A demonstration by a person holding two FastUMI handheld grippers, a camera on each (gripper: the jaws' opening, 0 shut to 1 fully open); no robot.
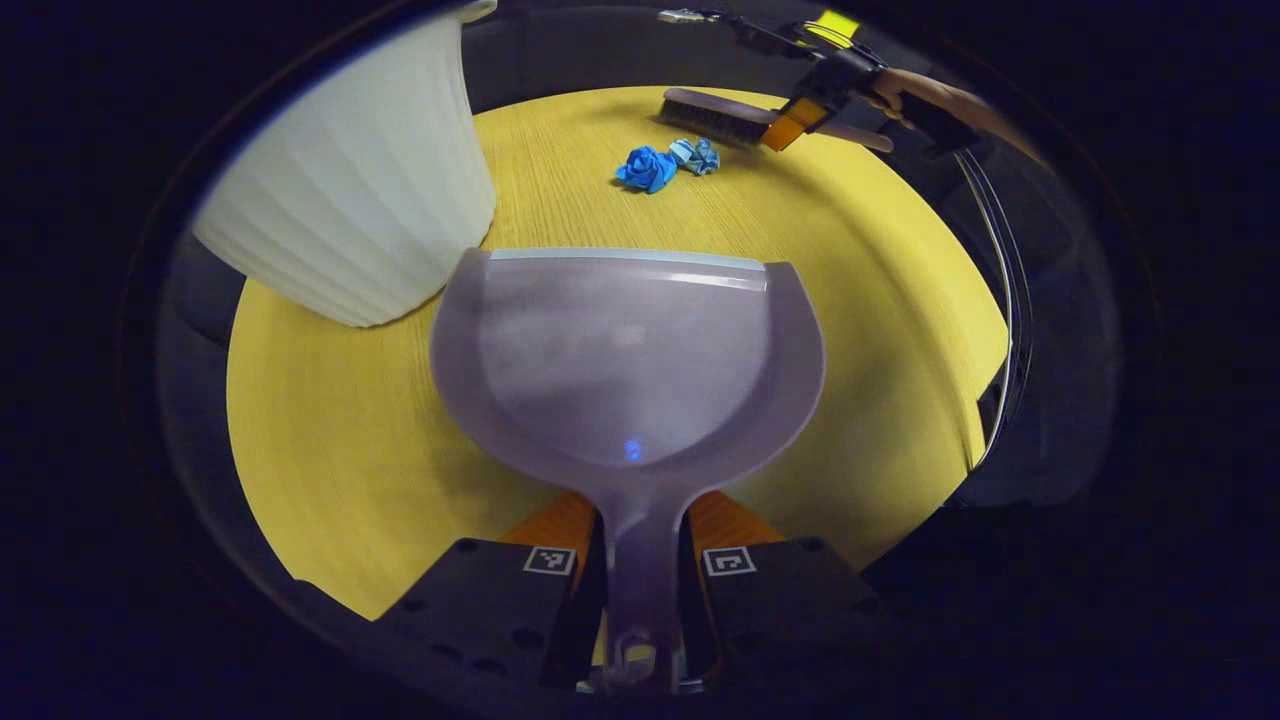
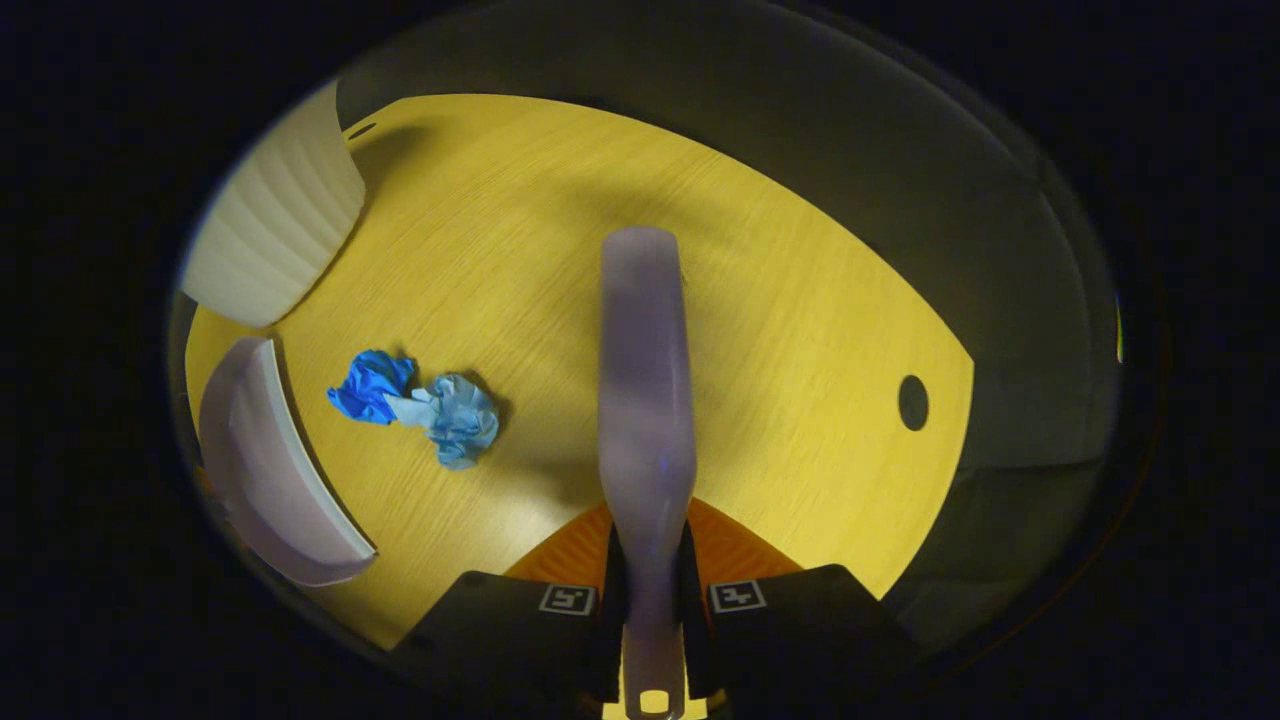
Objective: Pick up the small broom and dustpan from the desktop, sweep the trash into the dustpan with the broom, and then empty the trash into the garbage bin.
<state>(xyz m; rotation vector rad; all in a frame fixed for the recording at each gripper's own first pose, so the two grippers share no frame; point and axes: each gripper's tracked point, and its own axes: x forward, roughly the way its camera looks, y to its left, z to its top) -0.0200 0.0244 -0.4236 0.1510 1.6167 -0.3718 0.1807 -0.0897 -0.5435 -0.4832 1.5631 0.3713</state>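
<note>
Translucent grey plastic dustpan (image 1: 628,360) — its handle pinched between both fingers of the left gripper (image 1: 640,600), its pan held over the yellow wood-grain counter (image 1: 850,300). Small grey-handled broom (image 2: 645,400), its handle clamped between the fingers of the right gripper (image 2: 650,610); in the left gripper view its dark bristles lie at the counter's far edge. Two crumpled blue paper wads (image 2: 420,405), touching, rest on the counter between pan and broom. White ribbed plastic garbage bin (image 1: 350,190) stands just beside the dustpan.
</note>
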